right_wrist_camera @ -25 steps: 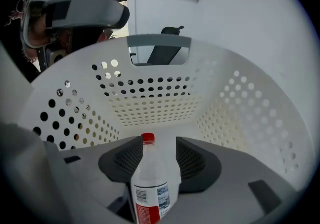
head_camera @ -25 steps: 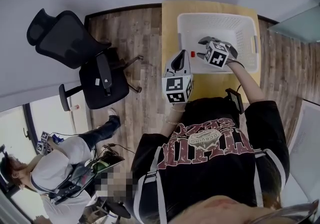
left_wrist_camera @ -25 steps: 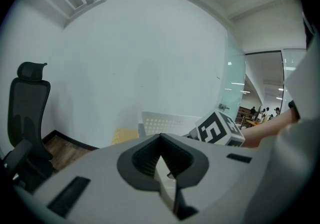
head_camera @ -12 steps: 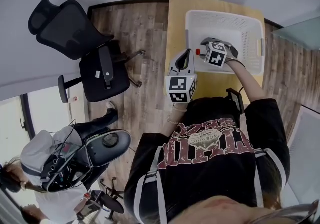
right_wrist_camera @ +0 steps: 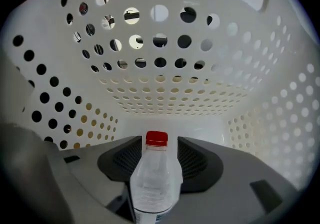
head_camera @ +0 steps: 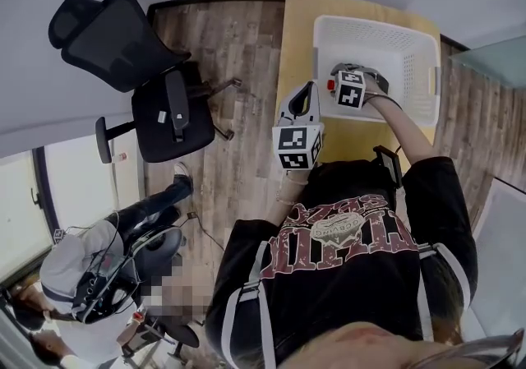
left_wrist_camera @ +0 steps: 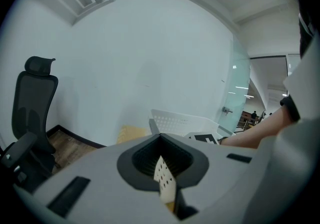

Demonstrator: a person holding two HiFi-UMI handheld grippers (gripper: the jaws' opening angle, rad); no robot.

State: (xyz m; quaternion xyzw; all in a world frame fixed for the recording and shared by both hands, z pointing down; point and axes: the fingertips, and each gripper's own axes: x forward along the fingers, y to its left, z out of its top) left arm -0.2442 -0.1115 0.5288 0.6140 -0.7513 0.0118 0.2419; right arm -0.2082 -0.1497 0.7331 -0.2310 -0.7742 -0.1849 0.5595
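Note:
A clear plastic bottle [right_wrist_camera: 156,178] with a red cap [head_camera: 331,85] stands between the jaws of my right gripper [right_wrist_camera: 156,155], which is shut on it. That gripper [head_camera: 343,80] is low inside a white perforated basket [head_camera: 322,39], and the basket's wall [right_wrist_camera: 160,93] fills the right gripper view. My left gripper [head_camera: 305,91] hovers just left of the basket over the wooden table [head_camera: 297,22]. Its jaws [left_wrist_camera: 161,160] are closed to a thin slit with nothing in them. The basket [left_wrist_camera: 182,120] lies ahead of it.
A black office chair [head_camera: 123,71] stands on the wood floor left of the table. A person [head_camera: 90,277] crouches at the lower left with gear on the floor. A pale wall runs behind the table, with glass panels at the right.
My right gripper has sunk deeper into the basket with the bottle, so the rim is now out of its view. The left gripper barely moved. The person at lower left shifted.

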